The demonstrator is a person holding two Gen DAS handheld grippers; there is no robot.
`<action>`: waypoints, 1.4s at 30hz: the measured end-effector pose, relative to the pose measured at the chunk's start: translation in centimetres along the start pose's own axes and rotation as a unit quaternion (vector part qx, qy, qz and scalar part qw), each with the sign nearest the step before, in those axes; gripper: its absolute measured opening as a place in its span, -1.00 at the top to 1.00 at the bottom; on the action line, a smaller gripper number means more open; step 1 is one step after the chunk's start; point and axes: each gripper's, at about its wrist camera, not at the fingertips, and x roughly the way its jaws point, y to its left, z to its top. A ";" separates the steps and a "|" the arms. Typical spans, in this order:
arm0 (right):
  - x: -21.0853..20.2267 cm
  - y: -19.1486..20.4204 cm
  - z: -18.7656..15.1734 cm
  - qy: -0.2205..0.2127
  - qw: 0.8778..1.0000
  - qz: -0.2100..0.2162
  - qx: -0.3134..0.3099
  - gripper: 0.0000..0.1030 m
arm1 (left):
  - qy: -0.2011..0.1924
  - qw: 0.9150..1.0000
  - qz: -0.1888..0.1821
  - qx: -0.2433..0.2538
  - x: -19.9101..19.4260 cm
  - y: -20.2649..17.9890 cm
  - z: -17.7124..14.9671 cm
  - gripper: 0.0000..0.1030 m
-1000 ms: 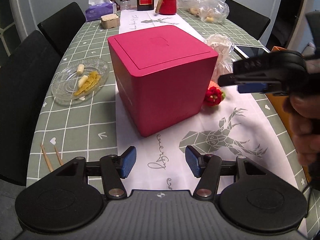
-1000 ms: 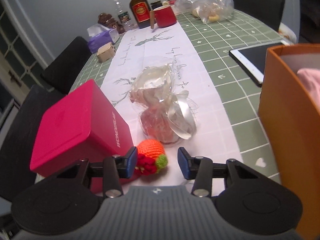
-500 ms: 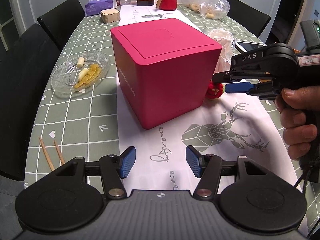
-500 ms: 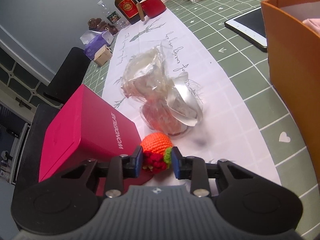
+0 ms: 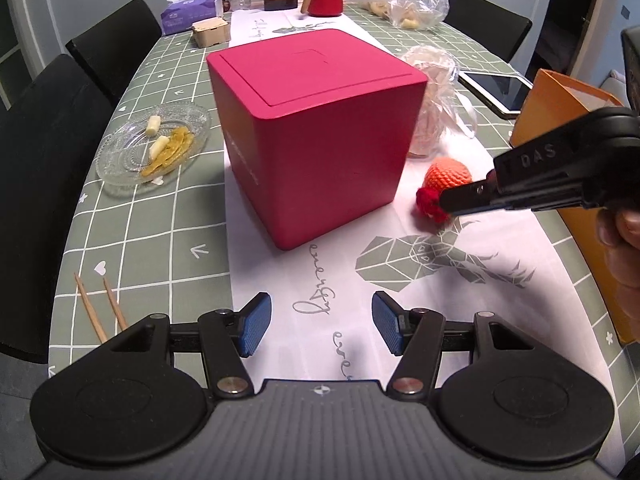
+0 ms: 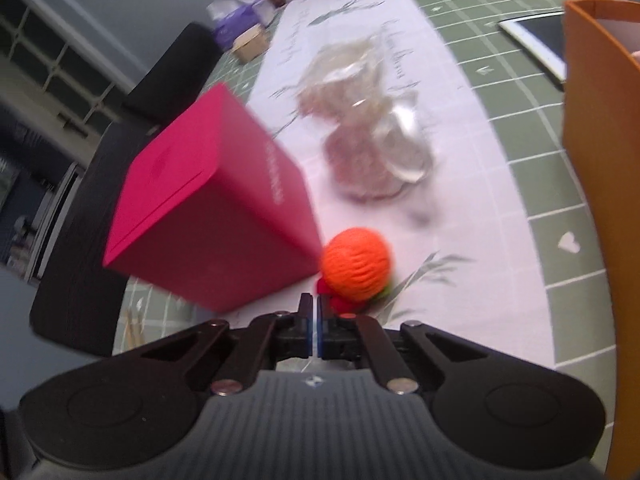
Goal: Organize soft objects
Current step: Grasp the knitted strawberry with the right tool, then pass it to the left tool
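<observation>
An orange crochet toy [image 5: 448, 174] with a red and green end lies on the white runner, right of the pink box [image 5: 320, 128]. In the right wrist view the toy [image 6: 356, 266] sits just past the tips of my right gripper [image 6: 315, 308]. That gripper's pads are pressed flat together and nothing shows between them. Its red fringe touches the right finger's tip. From the left wrist view my right gripper [image 5: 442, 204] points at the toy's red end. My left gripper [image 5: 322, 330] hangs open over the runner with nothing between its pads.
An open orange box [image 5: 560, 108] stands at the right edge, a tablet [image 5: 496, 88] behind it. A plastic-wrapped bundle [image 6: 372, 144] sits behind the toy. A glass dish [image 5: 116, 160] and two wooden sticks [image 5: 92, 308] lie left. A person's hand [image 5: 620, 248] holds the right gripper.
My right gripper's jaws stood either side of the toy and have closed completely. The toy now lies ahead of the tips. The left gripper has stayed put.
</observation>
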 end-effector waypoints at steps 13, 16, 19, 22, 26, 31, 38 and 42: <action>0.3 0.9 1.2 -0.076 0.990 -0.092 -0.072 0.05 | 0.014 1.000 0.002 0.021 0.8 -1.0 -0.3 -0.33; 1.4 0.3 1.1 -0.057 0.992 -0.084 -0.068 0.31 | 0.016 0.999 -0.001 0.029 0.9 -0.9 -0.5 -0.33; 0.9 0.5 1.1 -0.049 0.995 -0.061 -0.068 0.33 | 0.017 0.999 -0.002 0.037 1.0 -1.0 -0.7 -0.33; 0.2 0.9 0.5 -0.028 0.997 -0.035 -0.057 0.33 | 0.017 0.999 -0.005 0.038 1.1 -1.1 -0.8 -0.34; 0.7 2.2 -1.0 0.042 0.997 0.016 -0.069 0.33 | 0.006 0.999 -0.010 0.053 0.8 -1.7 -0.8 -0.34; 1.5 3.6 -2.4 0.083 0.992 0.048 -0.083 0.35 | 0.007 0.997 -0.015 0.079 0.9 -2.4 -1.3 -0.34; 1.6 3.7 -2.2 0.085 0.991 0.054 -0.084 0.34 | 0.010 0.997 -0.021 0.067 1.2 -1.9 -1.4 -0.34; 0.7 3.2 -1.6 0.059 0.994 0.040 -0.079 0.33 | -0.005 0.998 -0.017 0.068 1.2 -2.1 -1.2 -0.34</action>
